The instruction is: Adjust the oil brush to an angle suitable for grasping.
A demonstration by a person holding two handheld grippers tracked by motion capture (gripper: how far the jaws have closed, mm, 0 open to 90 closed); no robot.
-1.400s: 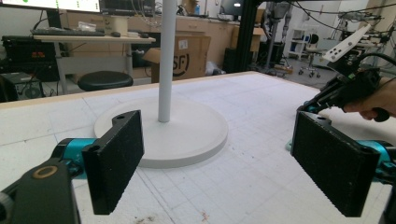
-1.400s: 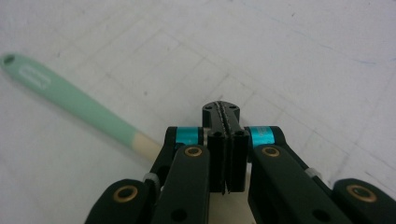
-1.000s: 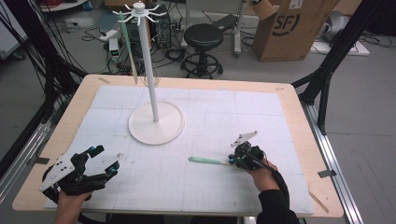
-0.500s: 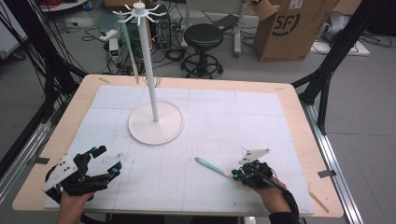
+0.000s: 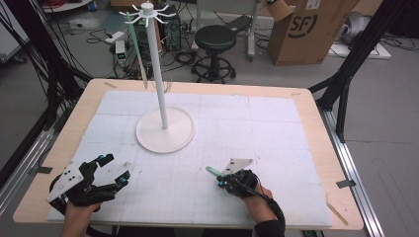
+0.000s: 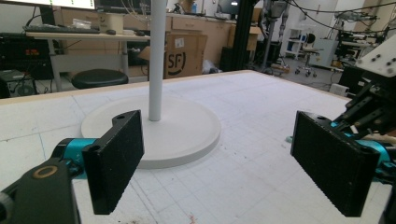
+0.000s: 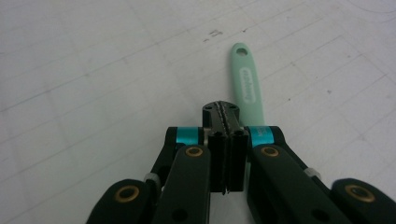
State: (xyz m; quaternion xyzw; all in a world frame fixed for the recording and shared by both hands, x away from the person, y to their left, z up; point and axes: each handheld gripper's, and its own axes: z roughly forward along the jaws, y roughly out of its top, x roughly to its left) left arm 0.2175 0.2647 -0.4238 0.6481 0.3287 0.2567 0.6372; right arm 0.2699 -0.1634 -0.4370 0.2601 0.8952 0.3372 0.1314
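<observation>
A smooth, matt mint-green plastic handle [image 7: 247, 84] lies on the matt white gridded mat [image 5: 276, 128], near the glossy white stand base [image 5: 165, 130]. Rough black pads [image 6: 114, 158] face the left gripper [image 6: 219, 163]; pale wood table edge [image 5: 316, 106] borders the mat.

On the wooden table [image 5: 316, 123], over a white gridded mat [image 5: 257, 123]: a white stand [image 5: 160, 74] with a round flat base [image 5: 165, 133], pole upright, hooks fanned out at the top, and a pale green long-handled utensil [image 5: 134, 44] hanging from a hook on the left. Beyond the far edge, on the grey floor, a black round stool [image 5: 215, 39], near it to the right a brown cardboard box [image 5: 306, 29] printed "SF", and left of the pole a power strip [image 5: 120, 47] among loose cables.
</observation>
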